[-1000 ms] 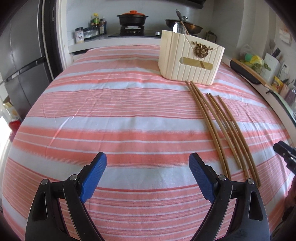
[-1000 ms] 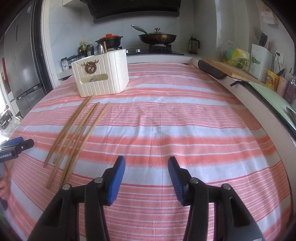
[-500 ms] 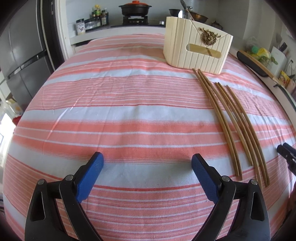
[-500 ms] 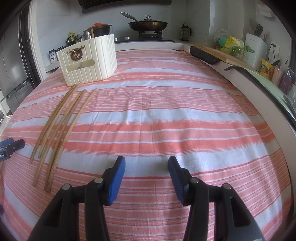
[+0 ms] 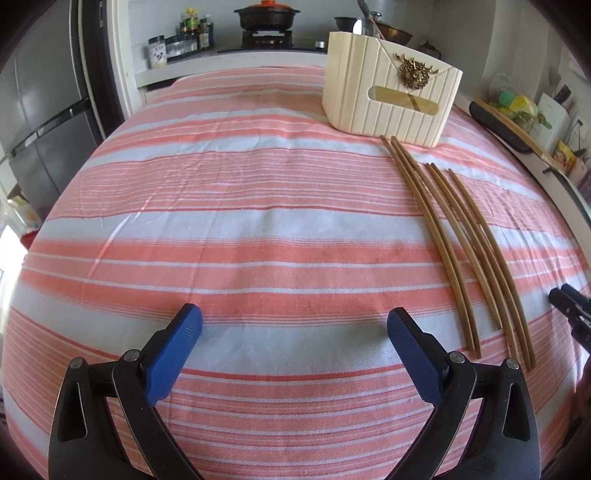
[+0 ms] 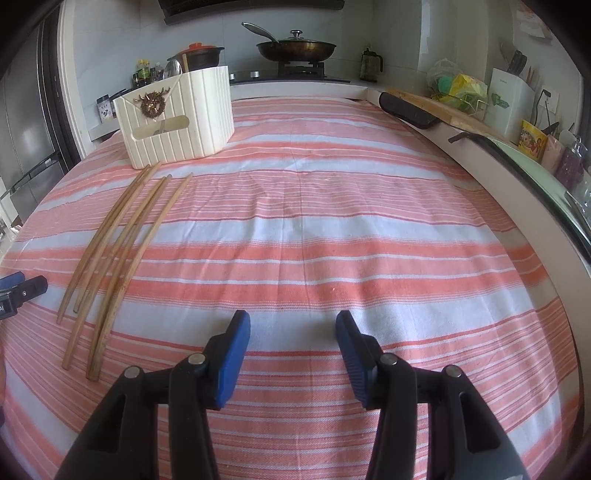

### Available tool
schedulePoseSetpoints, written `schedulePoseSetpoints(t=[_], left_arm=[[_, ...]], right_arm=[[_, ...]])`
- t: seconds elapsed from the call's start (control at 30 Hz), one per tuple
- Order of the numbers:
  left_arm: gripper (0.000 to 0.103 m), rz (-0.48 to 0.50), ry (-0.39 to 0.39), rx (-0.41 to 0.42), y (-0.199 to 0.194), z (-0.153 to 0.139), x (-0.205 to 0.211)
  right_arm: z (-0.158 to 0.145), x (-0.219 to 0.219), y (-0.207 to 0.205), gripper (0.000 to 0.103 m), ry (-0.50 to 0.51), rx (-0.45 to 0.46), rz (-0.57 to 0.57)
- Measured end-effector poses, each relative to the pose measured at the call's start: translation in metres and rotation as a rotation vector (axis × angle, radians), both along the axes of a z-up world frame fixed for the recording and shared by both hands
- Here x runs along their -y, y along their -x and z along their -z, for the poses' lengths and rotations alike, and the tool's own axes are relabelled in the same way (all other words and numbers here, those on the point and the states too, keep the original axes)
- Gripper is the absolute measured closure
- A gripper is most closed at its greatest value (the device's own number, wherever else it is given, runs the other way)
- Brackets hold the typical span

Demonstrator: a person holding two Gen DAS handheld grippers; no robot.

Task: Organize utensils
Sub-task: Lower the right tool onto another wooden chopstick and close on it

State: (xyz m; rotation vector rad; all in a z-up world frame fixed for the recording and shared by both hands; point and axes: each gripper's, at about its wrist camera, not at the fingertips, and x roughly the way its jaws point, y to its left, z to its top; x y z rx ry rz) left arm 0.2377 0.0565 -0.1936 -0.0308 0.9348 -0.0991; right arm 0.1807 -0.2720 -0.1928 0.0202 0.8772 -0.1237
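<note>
four long brown wooden chopsticks [image 5: 458, 236] lie lengthwise between our claws, left claw [image 5: 294, 325] and right claw [image 6: 292, 334], both spread apart, empty.

Your desk is covered by a coral-and-white striped cloth [image 6: 369, 229] that fills the middle of both views. At the top centre of the right wrist view, a dark frying pan [image 6: 295, 50] with a glass lid sits on the stove, and left of it a black clay pot with an orange lid [image 5: 266, 14] is visible. Seasoning bottles [image 5: 194, 31] stand in the upper left of the left wrist view, beside a grey refrigerator [image 5: 40, 122] on the left edge. Along the right edge you have a wooden cutting board [image 6: 436, 103], a white knife block [image 6: 511, 99] and a yellow-green bag [image 6: 467, 86].
</note>
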Motion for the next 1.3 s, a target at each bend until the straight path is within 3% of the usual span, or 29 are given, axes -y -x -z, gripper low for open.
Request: schedulePoseSetpoints(t=[0.33, 0.43, 0.57, 0.7, 0.8, 0.97, 1.1, 1.3], left_arm=[[0.002, 0.002, 0.009, 0.000, 0.000, 0.000, 0.000], [0.002, 0.003, 0.007, -0.002, 0.000, 0.000, 0.001], [0.001, 0.003, 0.006, -0.002, -0.001, 0.000, 0.001], [0.001, 0.004, 0.006, -0.002, 0.000, 0.000, 0.000], [0.001, 0.004, 0.006, -0.002, 0.000, 0.000, 0.000], [0.001, 0.004, -0.002, -0.004, 0.000, 0.001, 0.001], [0.001, 0.004, -0.021, -0.009, 0.000, 0.002, 0.004], [0.001, 0.019, -0.023, -0.017, 0.001, -0.002, 0.003]], right_arm=[[-0.004, -0.001, -0.005, 0.051, -0.055, -0.032, -0.039], [-0.018, -0.019, -0.012, 0.051, -0.131, -0.033, -0.111], [-0.034, -0.054, -0.027, 0.054, -0.139, 0.020, -0.211], [-0.026, -0.076, -0.054, 0.074, -0.137, -0.002, -0.257], [-0.011, -0.082, -0.069, 0.080, -0.168, -0.051, -0.262], [0.001, -0.091, -0.073, 0.093, -0.115, -0.081, -0.276], [0.000, -0.085, -0.069, 0.098, -0.031, -0.076, -0.207], [-0.002, -0.048, -0.046, 0.098, -0.006, -0.068, -0.100]])
